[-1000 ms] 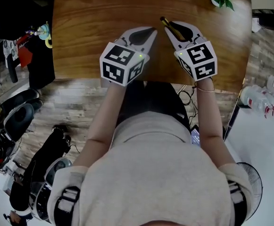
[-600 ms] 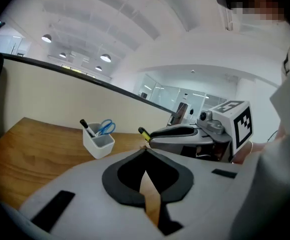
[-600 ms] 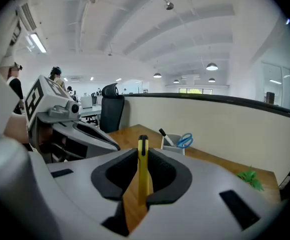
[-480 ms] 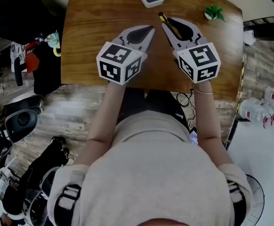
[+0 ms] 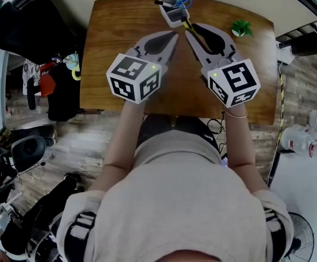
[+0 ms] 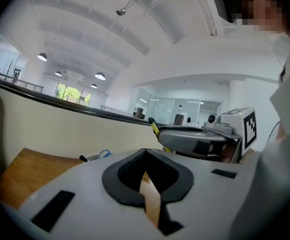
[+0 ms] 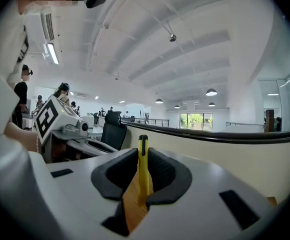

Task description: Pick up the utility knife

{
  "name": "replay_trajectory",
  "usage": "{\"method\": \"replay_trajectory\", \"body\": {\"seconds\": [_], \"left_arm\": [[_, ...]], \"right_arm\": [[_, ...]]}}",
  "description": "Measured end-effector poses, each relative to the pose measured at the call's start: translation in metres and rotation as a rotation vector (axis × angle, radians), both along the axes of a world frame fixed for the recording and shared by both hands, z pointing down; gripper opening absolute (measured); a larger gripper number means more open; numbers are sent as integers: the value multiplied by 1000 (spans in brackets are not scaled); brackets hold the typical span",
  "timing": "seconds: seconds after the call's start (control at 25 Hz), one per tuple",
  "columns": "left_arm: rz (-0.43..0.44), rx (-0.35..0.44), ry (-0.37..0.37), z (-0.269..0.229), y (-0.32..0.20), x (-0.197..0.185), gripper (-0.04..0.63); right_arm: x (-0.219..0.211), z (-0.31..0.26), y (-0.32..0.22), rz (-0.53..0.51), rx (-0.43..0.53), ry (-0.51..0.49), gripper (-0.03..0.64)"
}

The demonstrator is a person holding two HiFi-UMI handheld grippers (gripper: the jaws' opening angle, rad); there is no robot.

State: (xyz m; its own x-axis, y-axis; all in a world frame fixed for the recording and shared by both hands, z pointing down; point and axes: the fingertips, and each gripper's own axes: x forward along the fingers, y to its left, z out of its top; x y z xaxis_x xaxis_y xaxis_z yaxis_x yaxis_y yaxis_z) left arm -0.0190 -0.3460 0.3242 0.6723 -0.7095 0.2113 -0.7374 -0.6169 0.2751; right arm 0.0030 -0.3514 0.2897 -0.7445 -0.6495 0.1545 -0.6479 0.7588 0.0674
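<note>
**Knife gripped, clear of desk**

Utility knife point(image 7: 143, 170) is pinched along its body between the right gripper point(image 5: 189, 33) jaws, likely to stop it swinging. It hangs above the desk point(image 5: 120, 34). Left gripper point(image 6: 145, 153) jaws are pressed together, empty and unneeded.

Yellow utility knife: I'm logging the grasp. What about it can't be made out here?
- Right gripper view: only the narrow spine of the yellow utility knife shows; the jaws of the right gripper, shut on it, hide its body.
- Head view: that gripper covers most of it; blade too small to tell.
- Left gripper view: only its tip shows.
</note>
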Motion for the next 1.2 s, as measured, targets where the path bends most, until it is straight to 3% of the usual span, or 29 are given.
{"method": "replay_trajectory", "body": {"seconds": [0.64,1.2], "left_arm": [[95,141,59,-53,18,17,14],[153,177,56,-59,52,30,14]], "right_arm": [[17,-46,28,34,50,-205,77],[29,-52,69,46,101,-314,77]]}}
